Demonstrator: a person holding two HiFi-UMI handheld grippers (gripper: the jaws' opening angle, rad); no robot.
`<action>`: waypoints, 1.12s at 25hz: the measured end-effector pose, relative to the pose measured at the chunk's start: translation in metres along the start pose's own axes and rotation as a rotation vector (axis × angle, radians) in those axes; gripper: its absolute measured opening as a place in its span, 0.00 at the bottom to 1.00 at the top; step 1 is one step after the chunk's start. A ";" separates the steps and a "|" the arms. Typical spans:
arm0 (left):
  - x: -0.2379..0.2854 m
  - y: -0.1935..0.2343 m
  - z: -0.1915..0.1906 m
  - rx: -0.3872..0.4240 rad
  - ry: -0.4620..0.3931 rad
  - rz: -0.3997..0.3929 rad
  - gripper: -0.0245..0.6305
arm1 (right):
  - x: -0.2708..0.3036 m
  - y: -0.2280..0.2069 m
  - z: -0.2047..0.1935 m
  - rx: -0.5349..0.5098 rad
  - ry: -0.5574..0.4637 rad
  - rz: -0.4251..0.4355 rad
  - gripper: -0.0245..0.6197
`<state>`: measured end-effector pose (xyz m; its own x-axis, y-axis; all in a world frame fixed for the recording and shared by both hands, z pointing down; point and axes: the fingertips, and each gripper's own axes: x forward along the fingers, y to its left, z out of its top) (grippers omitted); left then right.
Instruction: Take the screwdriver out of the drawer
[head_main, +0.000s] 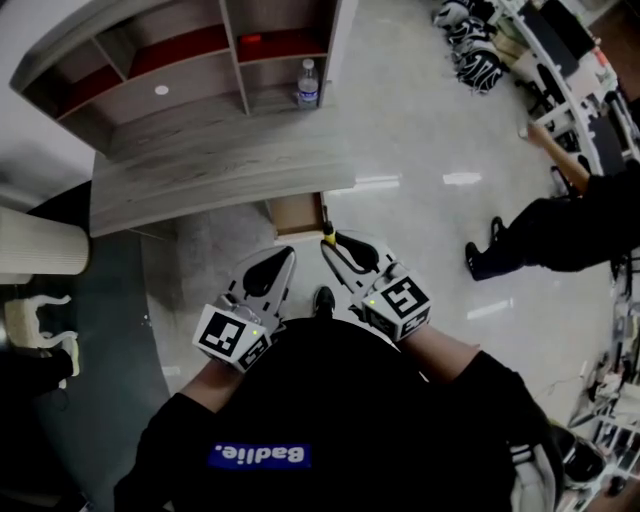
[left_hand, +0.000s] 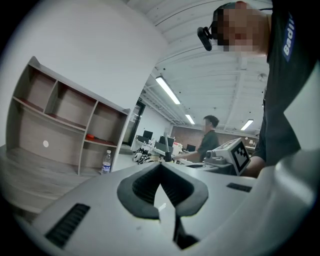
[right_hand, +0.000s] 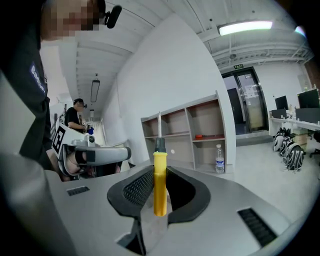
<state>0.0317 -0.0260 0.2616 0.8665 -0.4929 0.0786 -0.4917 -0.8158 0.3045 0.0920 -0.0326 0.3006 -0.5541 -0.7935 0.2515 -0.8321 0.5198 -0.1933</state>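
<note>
A screwdriver (right_hand: 160, 192) with a yellow handle, a black collar and a steel shaft stands upright between the pads of my right gripper (right_hand: 161, 172), which is shut on the handle. In the head view the right gripper (head_main: 330, 247) is close in front of my body, with the screwdriver's (head_main: 327, 238) yellow handle at its tip. It is lifted just over the open wooden drawer (head_main: 297, 213). My left gripper (head_main: 284, 257) is beside it on the left, with its jaws closed together and nothing in them (left_hand: 160, 167).
A curved grey desk (head_main: 200, 170) carries a shelf unit (head_main: 180, 55) with a water bottle (head_main: 308, 83) in its right bay. A person in black (head_main: 560, 230) stands to the right by office desks. A dark rug (head_main: 120, 300) and a ribbed white cylinder (head_main: 40, 250) lie left.
</note>
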 end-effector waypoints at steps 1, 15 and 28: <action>0.000 -0.003 0.000 0.002 0.002 -0.008 0.04 | -0.002 0.001 0.001 0.003 -0.008 -0.001 0.19; -0.004 -0.019 0.004 0.015 0.007 -0.032 0.04 | -0.015 0.009 0.012 -0.006 -0.044 0.016 0.19; -0.005 -0.021 0.004 0.016 0.007 -0.030 0.04 | -0.012 0.017 0.013 -0.021 -0.042 0.048 0.19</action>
<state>0.0373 -0.0070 0.2512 0.8813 -0.4662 0.0768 -0.4671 -0.8349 0.2912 0.0848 -0.0186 0.2825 -0.5923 -0.7800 0.2021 -0.8052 0.5638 -0.1840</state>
